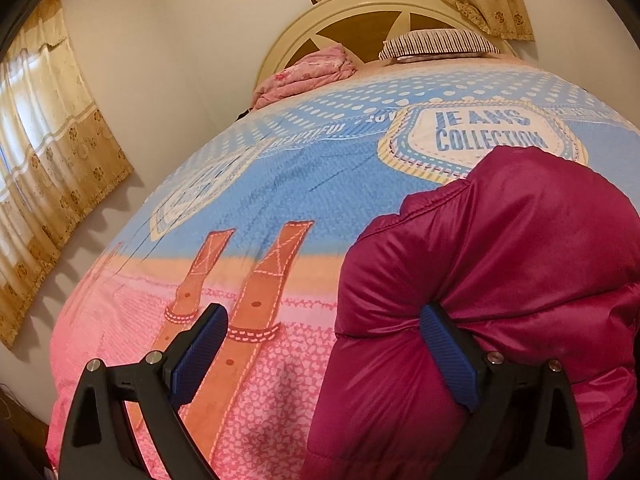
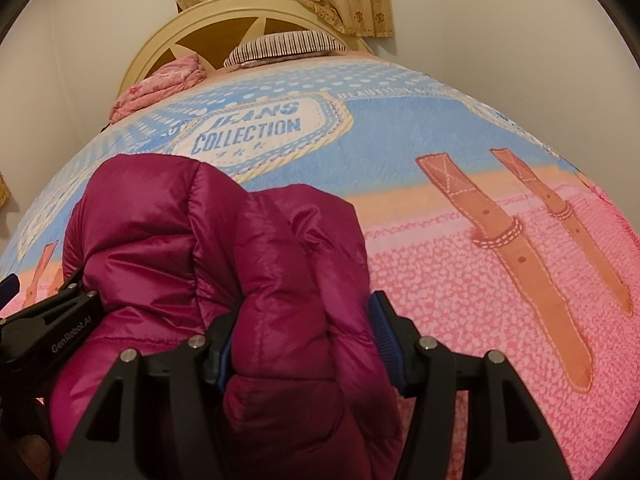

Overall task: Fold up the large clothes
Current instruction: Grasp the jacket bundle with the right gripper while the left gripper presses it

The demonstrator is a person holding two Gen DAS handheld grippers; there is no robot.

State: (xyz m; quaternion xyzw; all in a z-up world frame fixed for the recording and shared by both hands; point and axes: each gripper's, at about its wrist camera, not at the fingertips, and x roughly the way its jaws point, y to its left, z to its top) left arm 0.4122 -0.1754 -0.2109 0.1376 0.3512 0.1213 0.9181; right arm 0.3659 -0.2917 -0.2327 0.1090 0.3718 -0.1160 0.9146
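Note:
A magenta puffer jacket (image 1: 500, 264) lies bunched on the bed's patterned bedspread (image 1: 248, 184). In the left wrist view my left gripper (image 1: 324, 344) stands open. Its right pad (image 1: 448, 356) rests against a fold of the jacket's edge, and its left pad (image 1: 200, 356) hangs free over the bedspread. In the right wrist view my right gripper (image 2: 304, 344) is shut on a thick fold of the jacket (image 2: 280, 248), which fills the gap between both pads. The left gripper (image 2: 44, 284) shows at that view's left edge, partly hidden by the jacket.
A cream headboard (image 1: 360, 12) stands at the far end of the bed, with a striped pillow (image 1: 436, 42) and a folded pink blanket (image 1: 308, 74) in front of it. Gold curtains (image 1: 52, 152) hang on the left wall and behind the headboard. Bare bedspread (image 2: 500, 240) lies right of the jacket.

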